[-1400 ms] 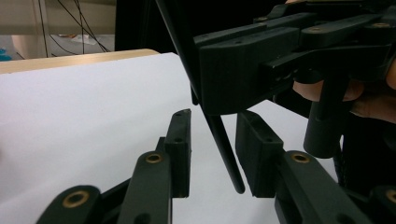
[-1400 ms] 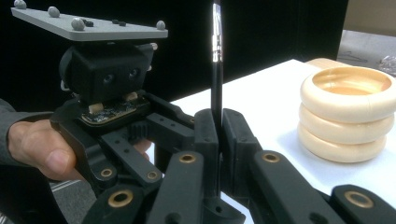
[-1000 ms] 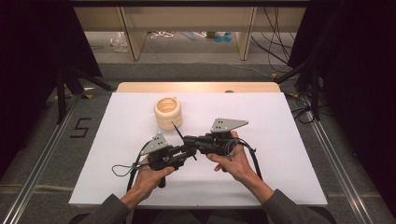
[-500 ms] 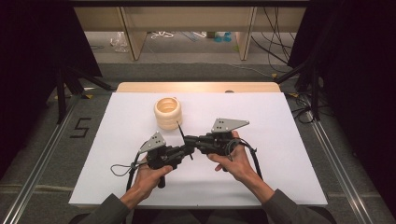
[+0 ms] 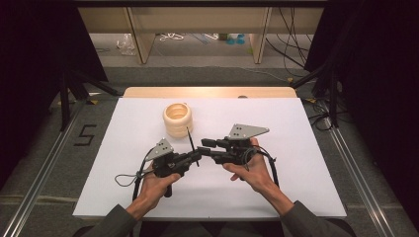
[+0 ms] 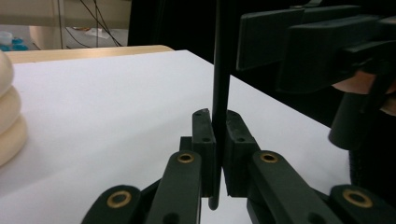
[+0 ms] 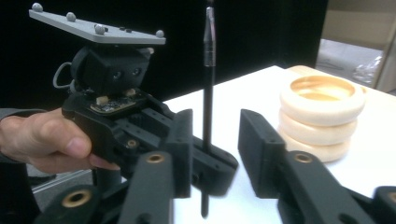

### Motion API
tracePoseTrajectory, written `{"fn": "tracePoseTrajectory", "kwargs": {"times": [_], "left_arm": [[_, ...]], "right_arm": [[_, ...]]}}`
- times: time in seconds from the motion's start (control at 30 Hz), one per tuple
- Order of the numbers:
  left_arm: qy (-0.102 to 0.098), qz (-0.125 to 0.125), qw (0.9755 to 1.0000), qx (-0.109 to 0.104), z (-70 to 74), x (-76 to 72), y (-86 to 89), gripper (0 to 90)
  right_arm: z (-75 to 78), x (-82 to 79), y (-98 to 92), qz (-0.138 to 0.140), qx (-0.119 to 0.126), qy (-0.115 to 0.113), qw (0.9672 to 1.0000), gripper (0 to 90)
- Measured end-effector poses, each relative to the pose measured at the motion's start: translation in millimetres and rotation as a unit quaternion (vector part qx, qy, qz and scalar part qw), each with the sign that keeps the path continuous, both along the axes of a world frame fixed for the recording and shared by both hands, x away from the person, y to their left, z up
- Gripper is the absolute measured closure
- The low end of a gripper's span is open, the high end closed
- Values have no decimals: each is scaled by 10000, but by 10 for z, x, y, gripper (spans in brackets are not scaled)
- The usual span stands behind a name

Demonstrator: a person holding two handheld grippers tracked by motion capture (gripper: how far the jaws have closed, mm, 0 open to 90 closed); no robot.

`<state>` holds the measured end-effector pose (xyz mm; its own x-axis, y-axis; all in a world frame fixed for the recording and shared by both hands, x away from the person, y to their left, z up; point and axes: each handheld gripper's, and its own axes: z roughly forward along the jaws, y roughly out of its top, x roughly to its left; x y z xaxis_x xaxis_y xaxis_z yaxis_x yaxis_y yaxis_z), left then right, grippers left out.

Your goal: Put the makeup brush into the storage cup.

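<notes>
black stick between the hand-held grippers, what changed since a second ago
The stick changed holders. The left hand-held gripper finished closing and now clamps the stick near its lower end, holding it upright. The right hand-held gripper has just been opening: its jaws stand apart with the stick between them, pads clear of it. Both hands stayed roughly where they were, and the stack of wooden rings has not moved.
</notes>
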<state>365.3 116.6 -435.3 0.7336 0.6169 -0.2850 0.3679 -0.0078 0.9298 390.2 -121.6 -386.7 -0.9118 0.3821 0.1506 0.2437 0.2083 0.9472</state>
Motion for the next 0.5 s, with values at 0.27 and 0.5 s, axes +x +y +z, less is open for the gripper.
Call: {"fn": "tracePoseTrajectory", "kwargs": {"times": [0.27,0.5], "left_arm": [[-127,211,9996,170,13,43,79,847],[-215,430,9986,234,30,86,162,847]], "right_arm": [[-1,-28,-195,-380,-186,-107,9990,525],[-57,-33,-360,-904,-344,-142,9952,390]]}}
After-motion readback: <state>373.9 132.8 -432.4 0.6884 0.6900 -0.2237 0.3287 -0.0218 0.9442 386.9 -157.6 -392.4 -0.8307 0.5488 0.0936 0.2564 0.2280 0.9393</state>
